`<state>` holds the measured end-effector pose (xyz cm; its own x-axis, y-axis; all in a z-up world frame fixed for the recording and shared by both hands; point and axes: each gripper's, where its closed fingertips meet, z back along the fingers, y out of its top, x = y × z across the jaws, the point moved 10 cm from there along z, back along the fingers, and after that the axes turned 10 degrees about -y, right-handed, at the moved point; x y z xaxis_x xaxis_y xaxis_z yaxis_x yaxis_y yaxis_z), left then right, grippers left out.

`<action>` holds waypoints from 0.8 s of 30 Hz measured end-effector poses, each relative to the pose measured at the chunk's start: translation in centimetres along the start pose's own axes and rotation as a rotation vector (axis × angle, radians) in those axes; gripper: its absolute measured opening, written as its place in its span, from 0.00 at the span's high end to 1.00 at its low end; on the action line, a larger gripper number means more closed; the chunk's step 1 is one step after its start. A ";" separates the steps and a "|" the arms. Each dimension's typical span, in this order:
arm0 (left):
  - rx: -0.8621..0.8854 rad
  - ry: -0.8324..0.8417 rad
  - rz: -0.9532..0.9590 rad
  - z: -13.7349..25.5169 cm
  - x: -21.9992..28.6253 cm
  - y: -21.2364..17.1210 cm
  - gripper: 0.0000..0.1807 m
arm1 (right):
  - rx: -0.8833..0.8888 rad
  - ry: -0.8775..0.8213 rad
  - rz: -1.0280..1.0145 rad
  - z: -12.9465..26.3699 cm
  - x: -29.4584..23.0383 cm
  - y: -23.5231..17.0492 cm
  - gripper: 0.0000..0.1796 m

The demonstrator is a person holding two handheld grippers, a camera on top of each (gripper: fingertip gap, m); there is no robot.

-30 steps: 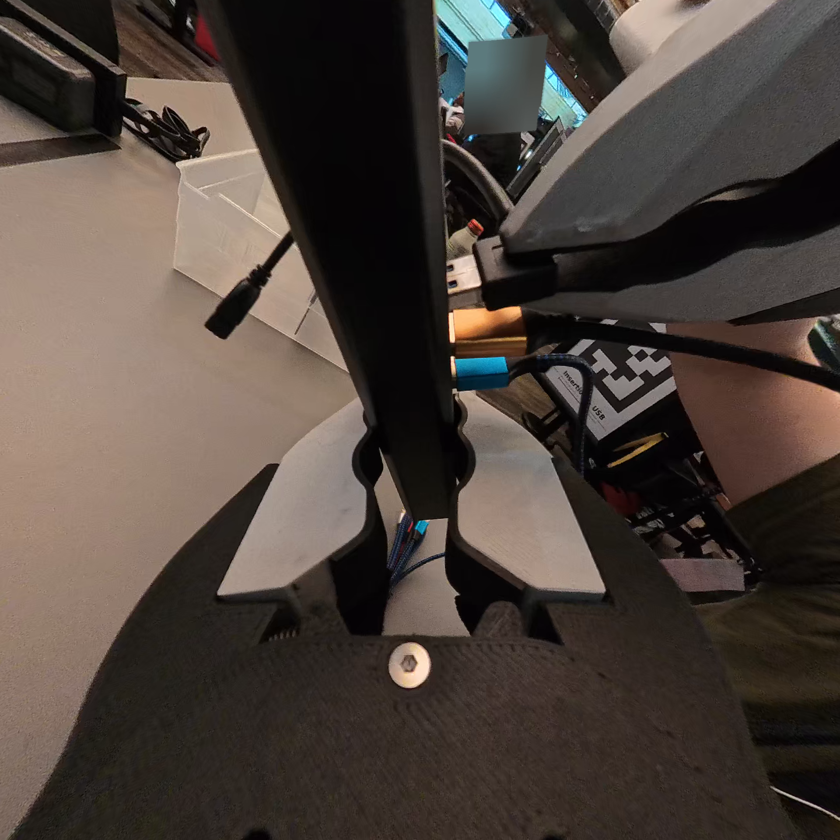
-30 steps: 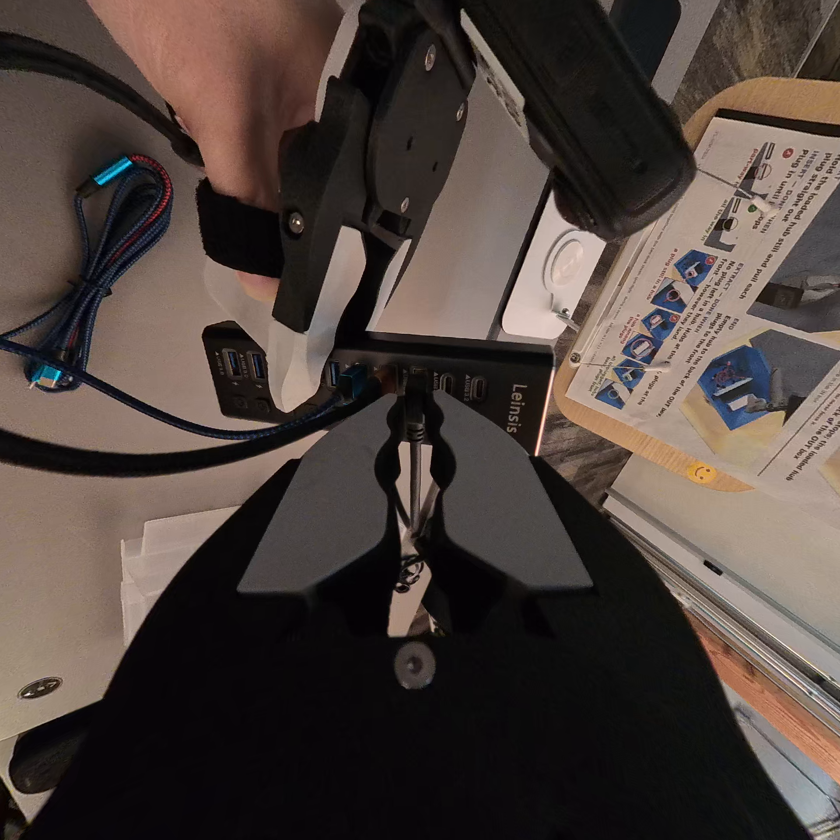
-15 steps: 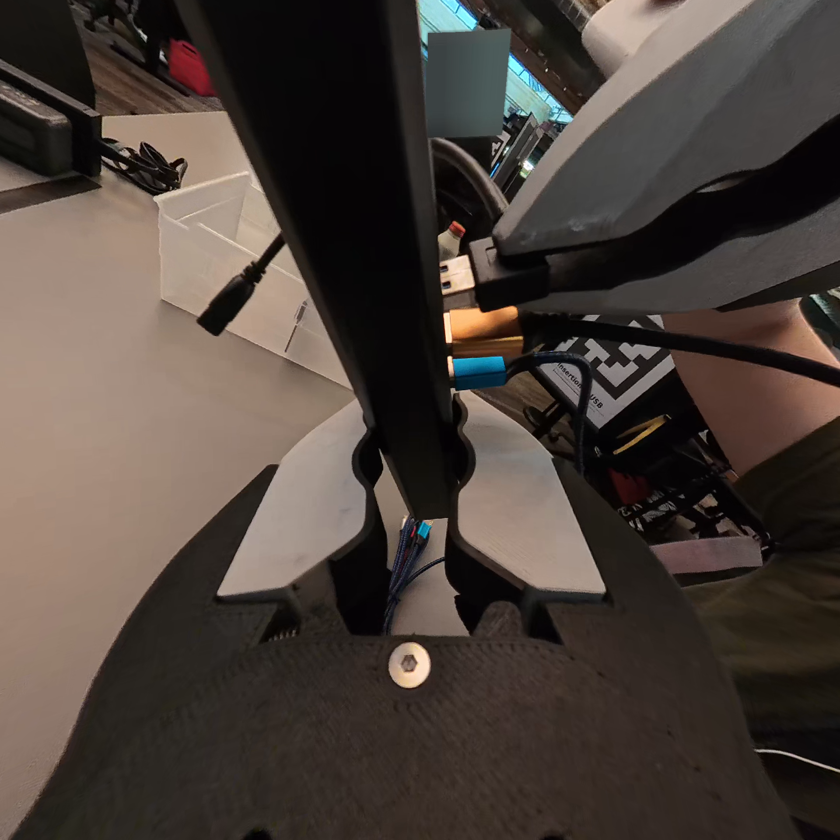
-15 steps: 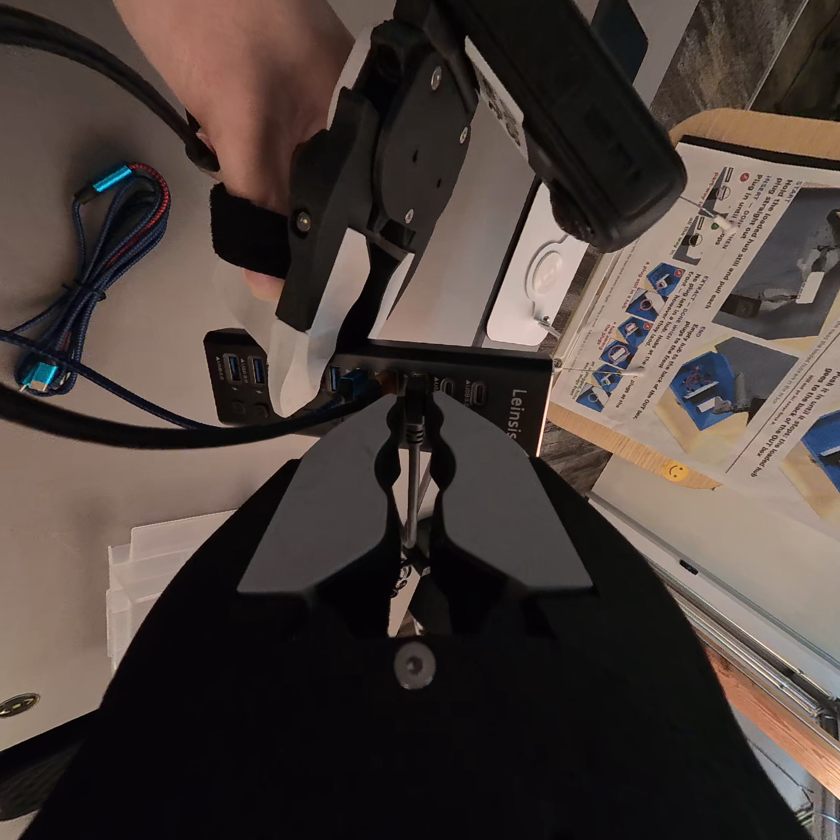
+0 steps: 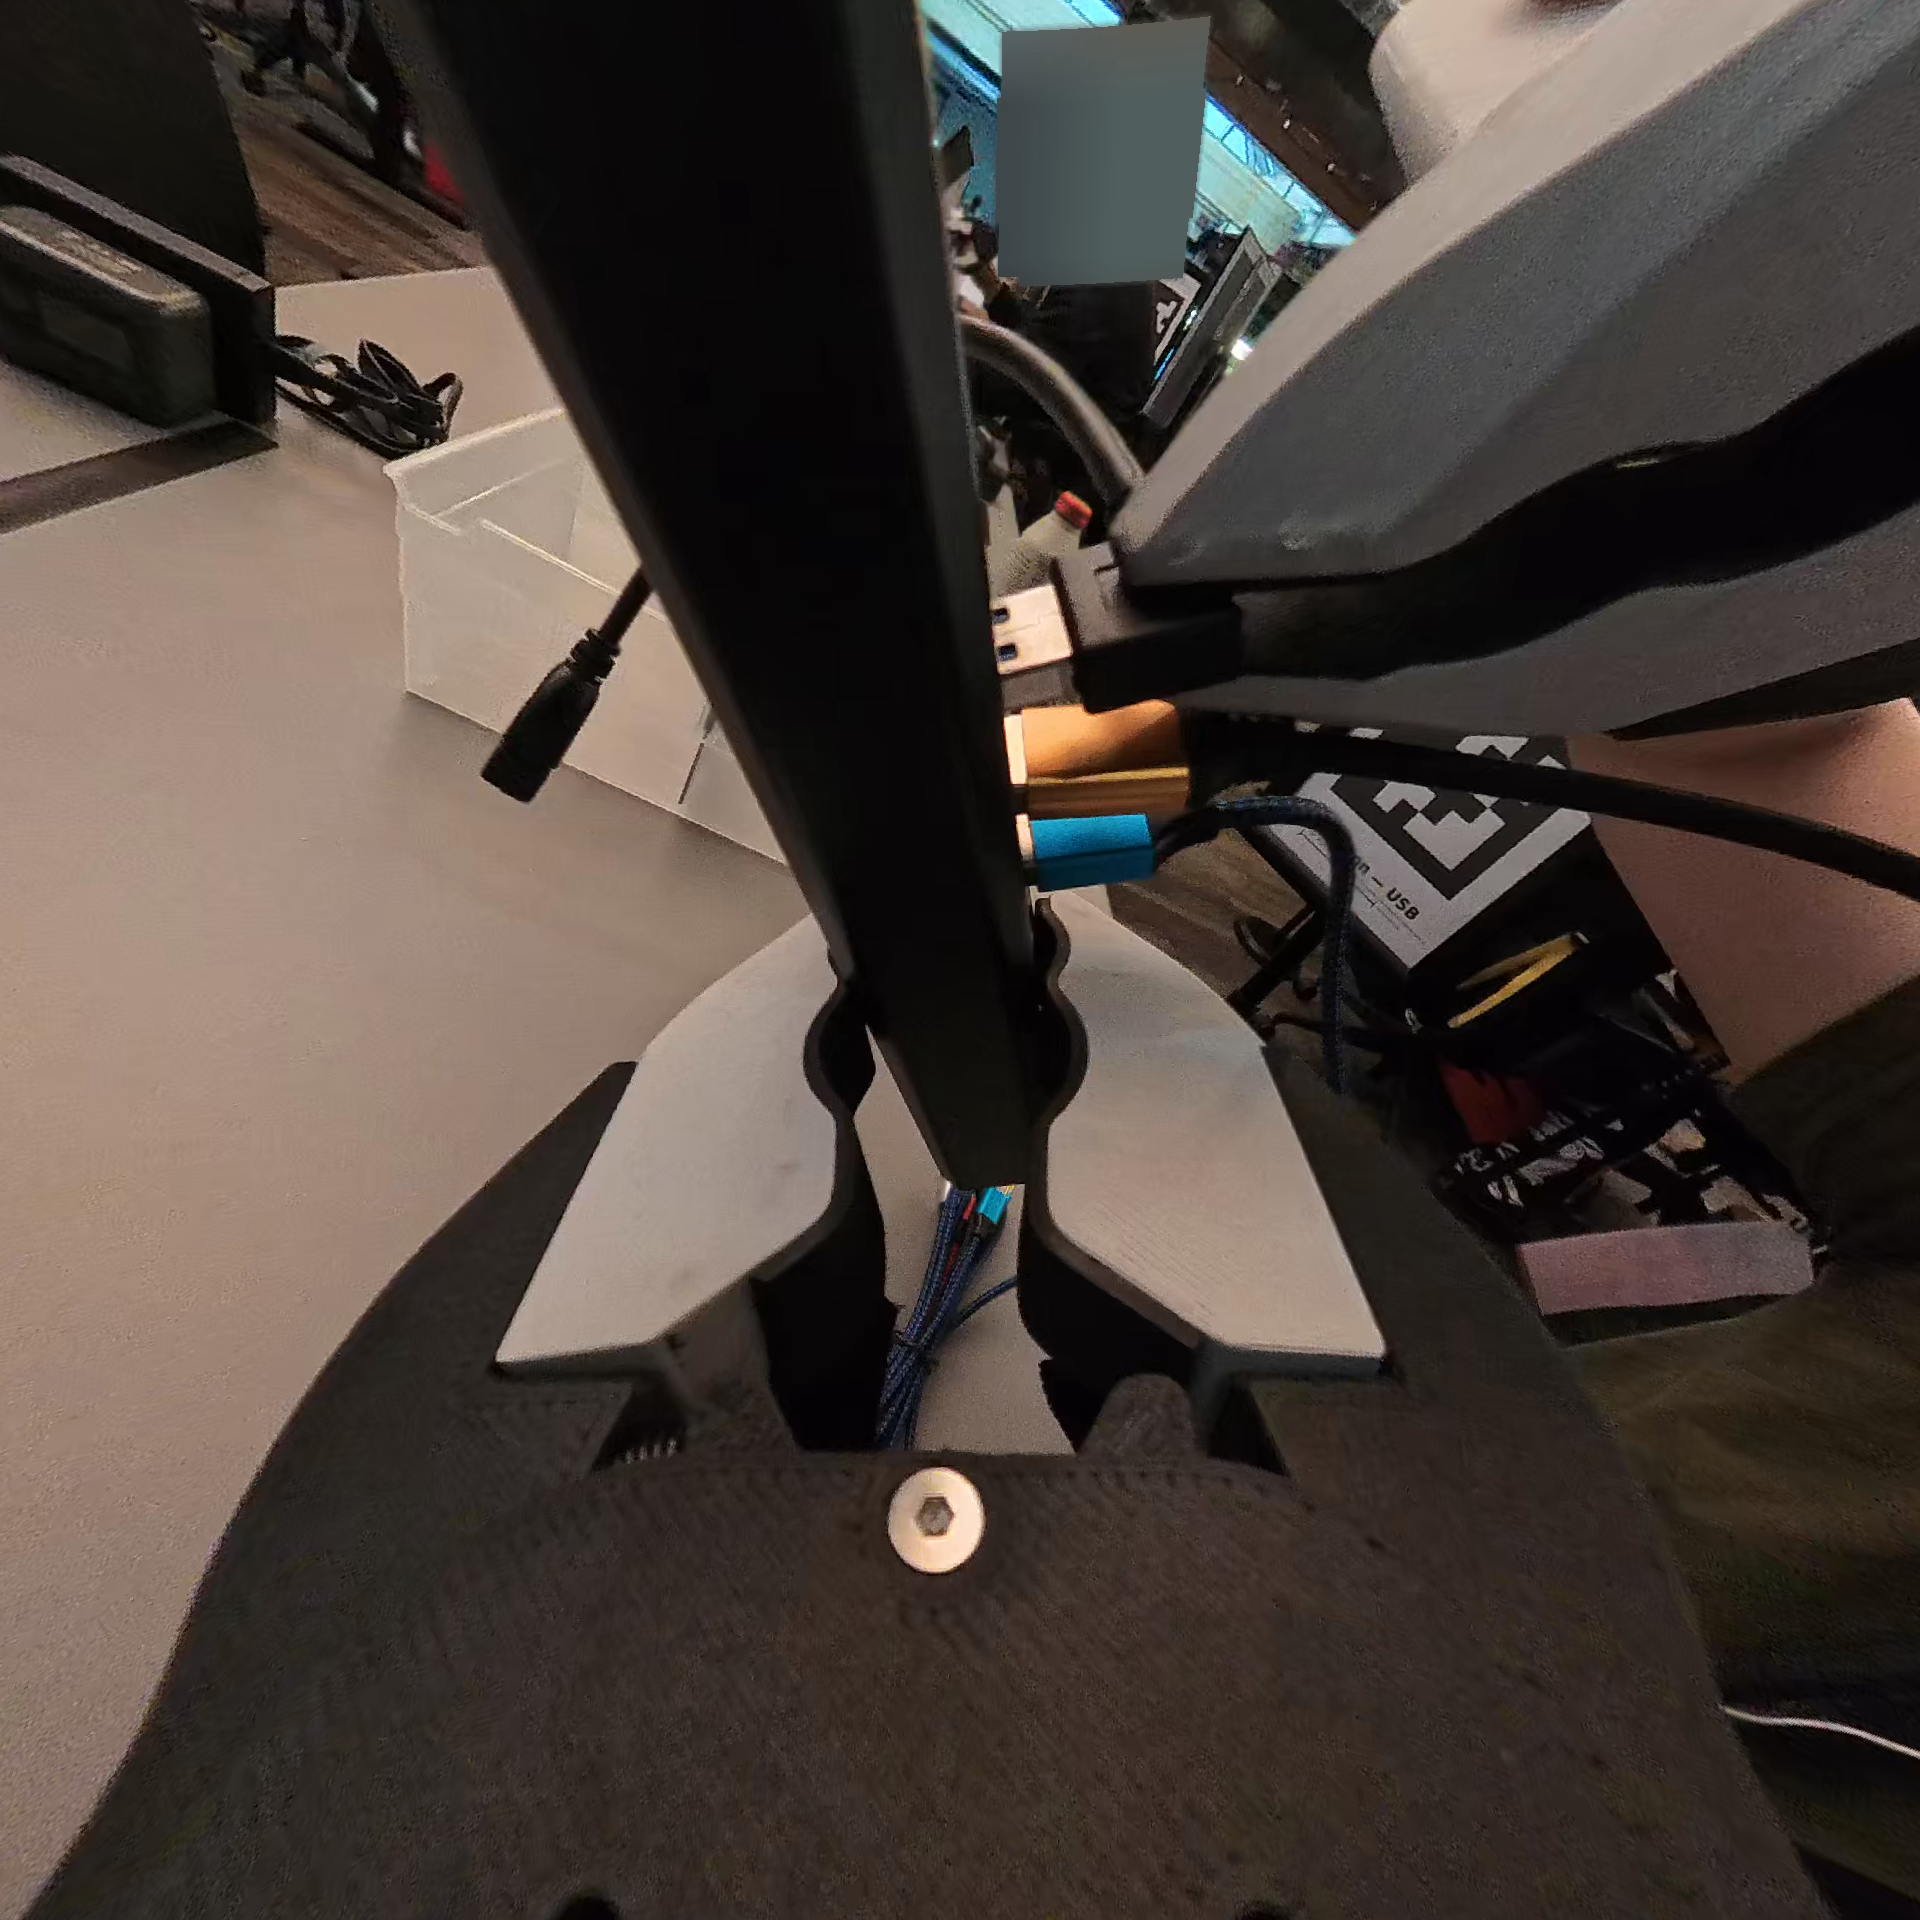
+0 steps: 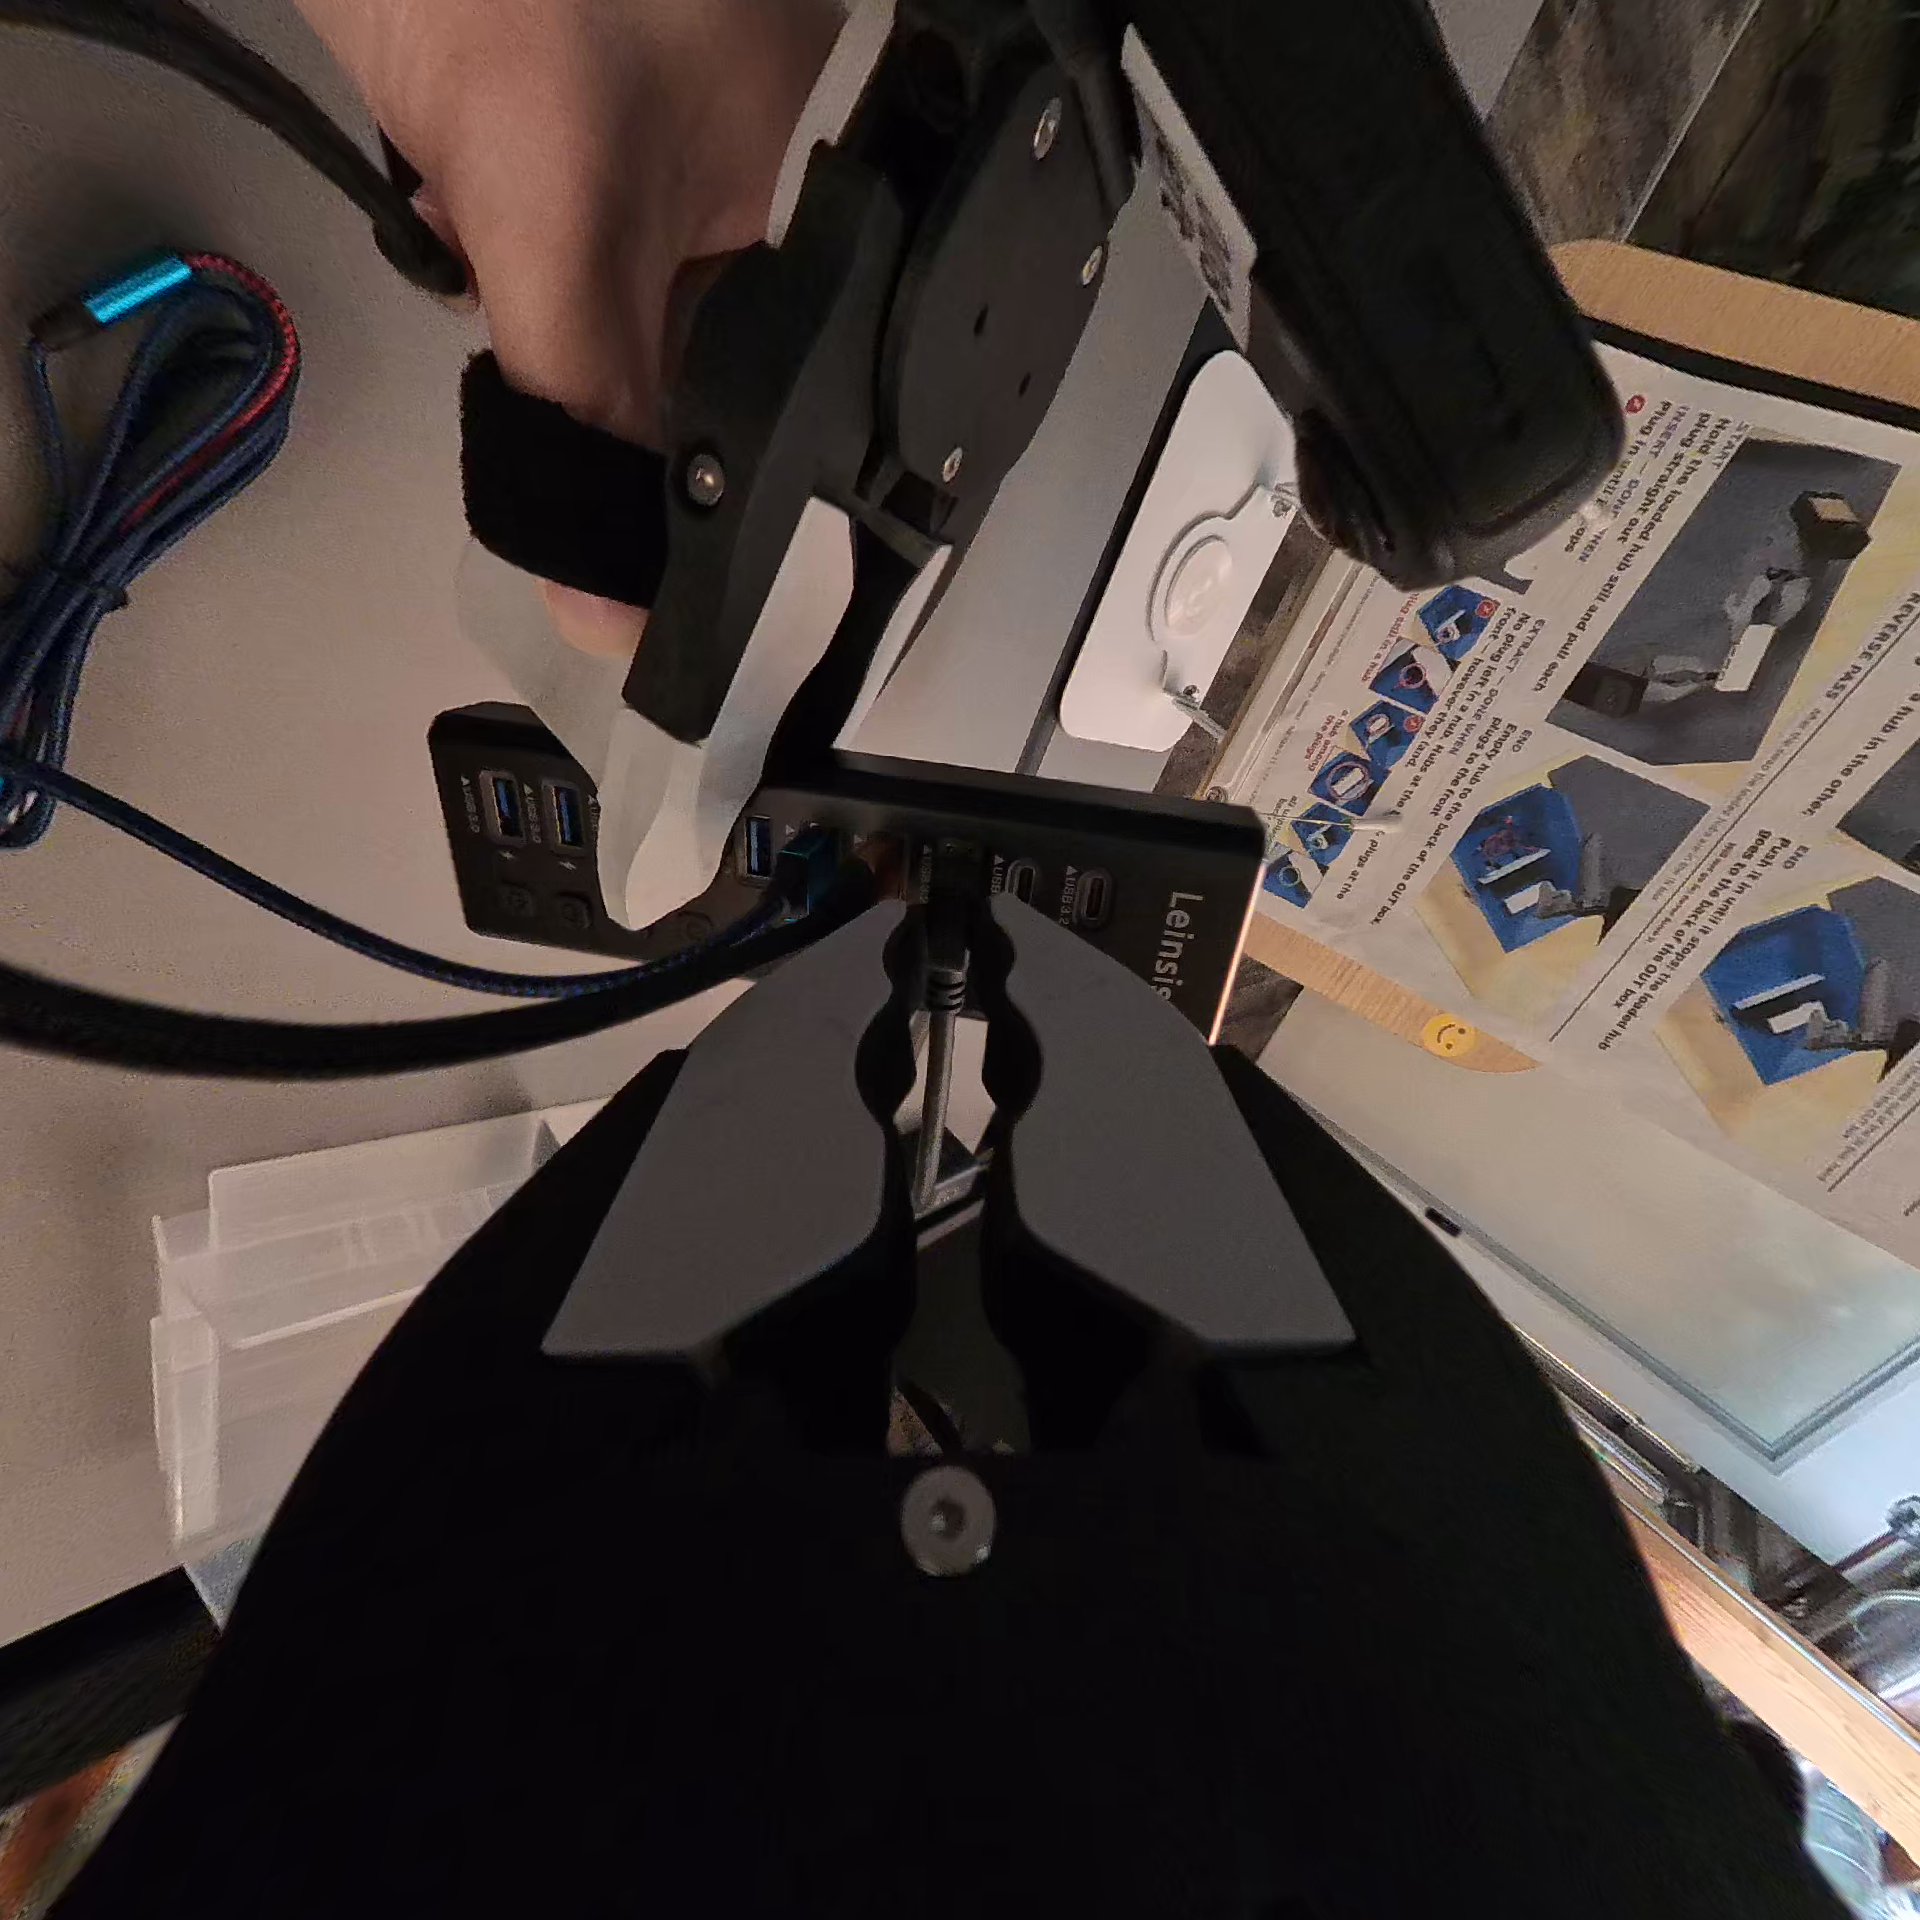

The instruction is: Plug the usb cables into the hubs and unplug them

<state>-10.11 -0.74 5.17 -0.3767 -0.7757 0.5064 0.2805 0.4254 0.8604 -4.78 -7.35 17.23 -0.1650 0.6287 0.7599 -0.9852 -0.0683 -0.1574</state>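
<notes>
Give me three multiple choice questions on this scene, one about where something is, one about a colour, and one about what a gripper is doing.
1. Where does the clear plastic bin stand?
A. On the pale table
B. On the floor
C. On top of the hub

2. What colour is the plug shell lowest on the flat black USB hub in the left wrist view?
A. Green
B. Bright blue
C. White

3. What is the left gripper doing?
A. Hanging open over the table
B. Shut on a coiled cable
C. Shut on the hub's edge

Answers: 1 A, the bin rests on the table behind the hub. 2 B, the blue shell sits just under the gold plug. 3 C, its fingers press both faces of the hub, while the right gripper pinches the black plug.
</notes>
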 end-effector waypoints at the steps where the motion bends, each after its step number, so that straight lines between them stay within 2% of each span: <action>1: -0.004 0.001 0.001 0.0 0.0 0.0 0.85 | -0.011 0.004 0.009 0.0 0.0 0.1 0.95; 6: -0.014 0.010 0.018 0.2 0.0 0.1 0.85 | -0.036 0.023 0.007 -0.1 0.2 0.3 0.95; 10: 0.057 -0.075 0.076 0.5 0.1 0.3 0.86 | 0.100 0.012 -0.073 0.4 0.8 -0.3 0.95; 13: 0.053 -0.074 0.079 0.6 0.3 0.4 0.86 | 0.157 0.032 -0.125 0.6 1.0 -0.9 0.95; 24: 0.029 -0.041 0.060 0.5 0.6 0.4 0.85 | 0.211 -0.023 -0.097 1.0 0.4 -1.2 0.95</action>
<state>-10.68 -0.77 5.87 -0.3961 -0.7291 0.5582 0.2784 0.4839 0.8297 -3.76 -7.82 18.38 -0.0680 0.6223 0.7799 -0.9841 -0.1704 0.0501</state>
